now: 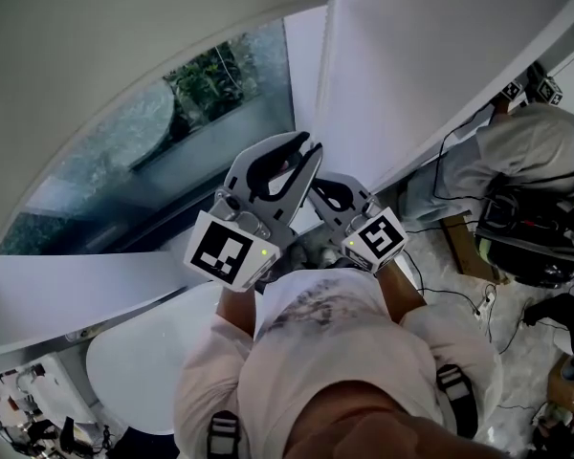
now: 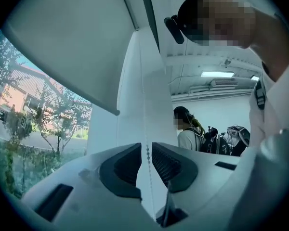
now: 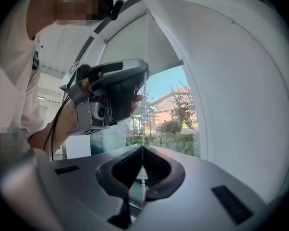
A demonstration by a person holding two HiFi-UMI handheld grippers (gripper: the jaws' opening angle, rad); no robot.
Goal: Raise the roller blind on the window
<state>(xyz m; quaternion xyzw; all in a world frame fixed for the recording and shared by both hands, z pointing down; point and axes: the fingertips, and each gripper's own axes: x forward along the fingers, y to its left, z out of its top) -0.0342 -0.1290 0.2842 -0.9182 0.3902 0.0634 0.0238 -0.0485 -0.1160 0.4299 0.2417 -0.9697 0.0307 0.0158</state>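
The pale roller blind [image 1: 124, 46] covers the upper part of the window glass [image 1: 182, 122]. Its thin bead chain [image 2: 147, 150] hangs down the white frame. My left gripper [image 1: 309, 148] is raised at the frame. Its jaws stand a narrow gap apart, with the chain running between the pads and touching neither. My right gripper [image 1: 318, 189] is just below and to the right. In the right gripper view its jaws [image 3: 142, 147] meet at the tips, shut on the bead chain [image 3: 143, 182]. The chain runs straight up past the left gripper [image 3: 140, 81] to the blind [image 3: 149, 42].
A wide white pillar [image 1: 421, 65] stands right of the window. A person with gear [image 1: 526, 151] is at the far right, with cables [image 1: 459, 295] on the floor. A white round table [image 1: 139, 366] is at my lower left. Another person [image 2: 187, 134] stands in the room behind.
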